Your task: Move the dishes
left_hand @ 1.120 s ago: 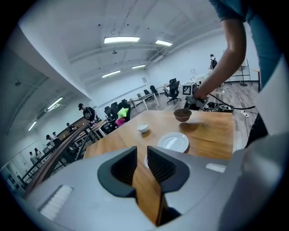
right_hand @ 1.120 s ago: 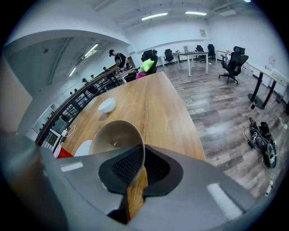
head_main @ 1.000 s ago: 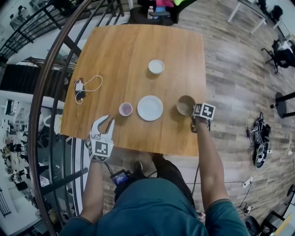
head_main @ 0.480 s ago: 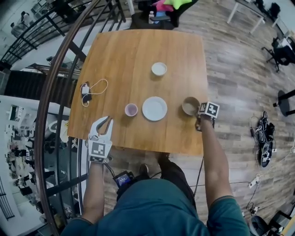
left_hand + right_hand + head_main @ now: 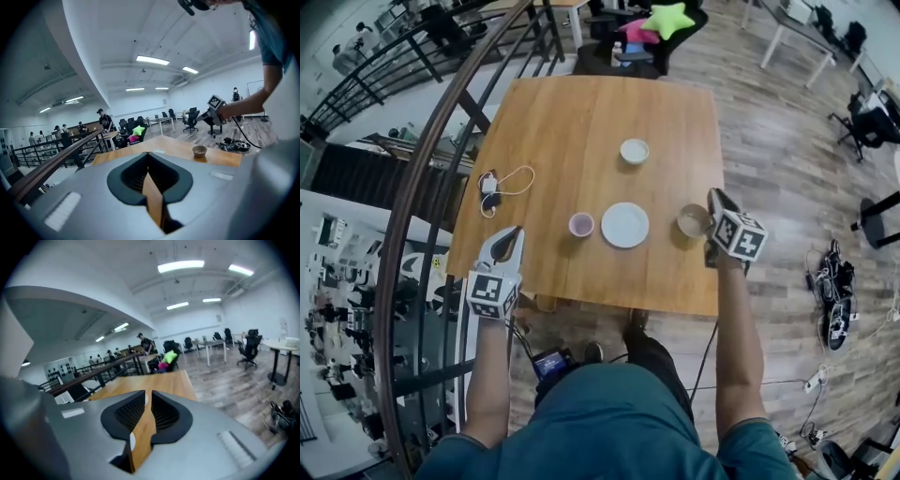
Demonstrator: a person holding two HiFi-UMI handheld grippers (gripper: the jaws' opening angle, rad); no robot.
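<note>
The room is big, with a wood floor (image 5: 787, 187) and a dark railing (image 5: 422, 187) along the left side. A square wooden bench (image 5: 581, 112) stands in the middle, and a green star cushion (image 5: 667, 19) sits on a chair behind it. On the bench a white plate (image 5: 625, 225) lies between a pink cup (image 5: 580, 224) and a brown bowl (image 5: 693, 221). A white bowl (image 5: 635, 151) sits further back, and a white cable (image 5: 502, 183) lies near the left edge. A second ago the right gripper (image 5: 714, 197) was at the brown bowl's rim. Now it is up off the bowl, just beside it, and its fingers have just been opening; they stand partly open with nothing in them. The left gripper (image 5: 510, 234), at the bench's near left corner, had its fingers spread before. Now they are closed tight on nothing
</note>
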